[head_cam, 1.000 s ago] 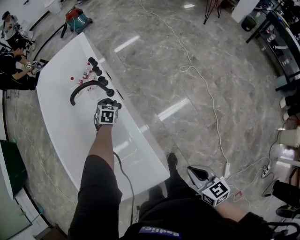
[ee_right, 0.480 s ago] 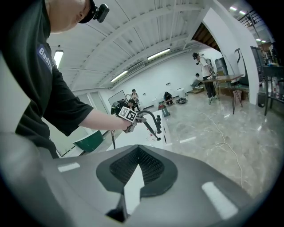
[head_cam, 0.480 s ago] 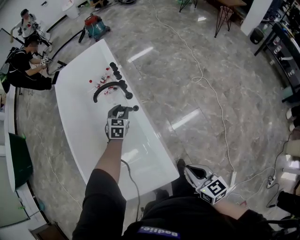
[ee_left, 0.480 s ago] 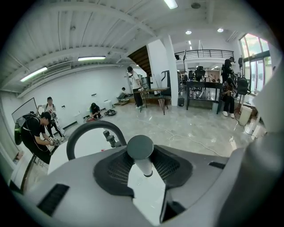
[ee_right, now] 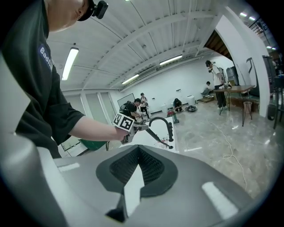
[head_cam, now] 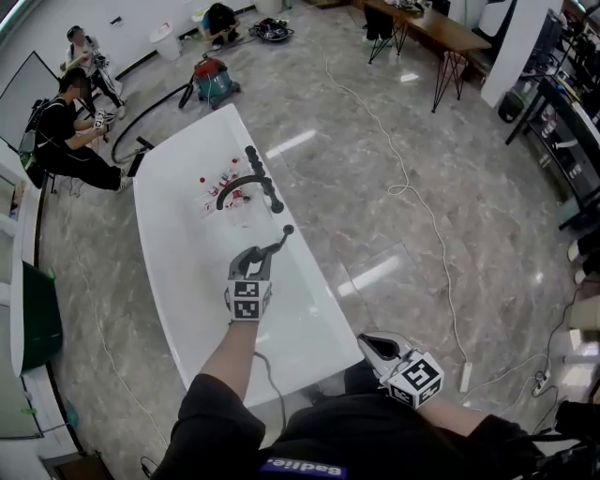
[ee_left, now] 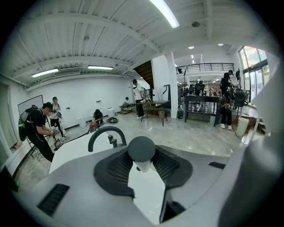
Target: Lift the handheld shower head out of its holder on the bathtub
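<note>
A white bathtub (head_cam: 159,244) runs from the upper middle down to my body in the head view. A black arched faucet (head_cam: 239,185) with black knobs (head_cam: 262,169) stands on its right rim. My left gripper (head_cam: 261,255) is shut on the black handheld shower head (head_cam: 277,241), held up in the air over the tub, nearer me than the faucet. In the left gripper view the round black head (ee_left: 141,148) sits between the jaws, with the faucet (ee_left: 105,133) behind. My right gripper (head_cam: 375,345) hangs by my body, shut, with nothing in it (ee_right: 138,170).
Small red items (head_cam: 220,183) lie in the tub by the faucet. A white cable (head_cam: 412,187) crosses the marble floor to a power strip (head_cam: 466,375). Two people (head_cam: 70,122) are at the far left, beside a green vacuum (head_cam: 214,80). A table (head_cam: 422,23) stands far back.
My left gripper has come up and away from the faucet toward me, carrying the shower head with it. The right gripper rose a little beside my body.
</note>
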Tool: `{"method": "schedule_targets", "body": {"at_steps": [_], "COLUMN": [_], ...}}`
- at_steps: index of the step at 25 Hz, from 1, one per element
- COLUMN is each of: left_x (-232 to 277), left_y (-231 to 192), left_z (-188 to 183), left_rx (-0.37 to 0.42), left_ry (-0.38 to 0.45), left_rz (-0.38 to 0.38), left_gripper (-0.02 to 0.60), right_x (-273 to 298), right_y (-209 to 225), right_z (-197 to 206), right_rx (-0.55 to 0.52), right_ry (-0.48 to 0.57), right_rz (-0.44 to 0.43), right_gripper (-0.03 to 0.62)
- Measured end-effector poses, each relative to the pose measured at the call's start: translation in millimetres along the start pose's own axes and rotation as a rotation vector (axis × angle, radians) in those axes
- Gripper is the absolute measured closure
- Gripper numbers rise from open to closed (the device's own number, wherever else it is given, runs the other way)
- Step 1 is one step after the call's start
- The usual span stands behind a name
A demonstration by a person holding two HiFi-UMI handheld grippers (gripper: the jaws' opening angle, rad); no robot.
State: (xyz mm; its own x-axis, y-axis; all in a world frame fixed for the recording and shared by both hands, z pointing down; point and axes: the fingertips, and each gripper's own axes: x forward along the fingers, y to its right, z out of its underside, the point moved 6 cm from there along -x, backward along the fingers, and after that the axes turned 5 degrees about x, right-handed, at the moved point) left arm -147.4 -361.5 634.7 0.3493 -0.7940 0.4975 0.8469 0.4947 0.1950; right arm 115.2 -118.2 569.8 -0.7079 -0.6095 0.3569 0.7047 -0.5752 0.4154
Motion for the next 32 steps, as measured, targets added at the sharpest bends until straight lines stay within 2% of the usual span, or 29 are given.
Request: {"method": "schedule_targets", "body": {"at_steps": [6, 20, 26, 32], "left_x": [-64, -202, -249, -302], "left_y": [23, 50, 57, 68], "left_z": [8, 26, 36, 36], "left_rx": [0.043, 0.015, -0.008, -0.007], "left_ry": [0.039, 0.136, 0.154, 0.218], "left_rz": [0.048, 0.062, 0.07, 0.082], "left_gripper": [0.446, 0.446, 0.446, 0.446], "right_x": [-2, 4, 8, 5], "right_y": [-41, -125, -146, -165], "right_z": [5, 6, -1, -2], "right_rx": [-0.019, -0.119, -0.139, -0.161], "right_ry": [0.015, 0.012, 0.04, 0.04], "right_rz": [-0.025, -0.104, -0.118, -0.133], "right_gripper": [0.592, 0.592, 0.592, 0.592]}}
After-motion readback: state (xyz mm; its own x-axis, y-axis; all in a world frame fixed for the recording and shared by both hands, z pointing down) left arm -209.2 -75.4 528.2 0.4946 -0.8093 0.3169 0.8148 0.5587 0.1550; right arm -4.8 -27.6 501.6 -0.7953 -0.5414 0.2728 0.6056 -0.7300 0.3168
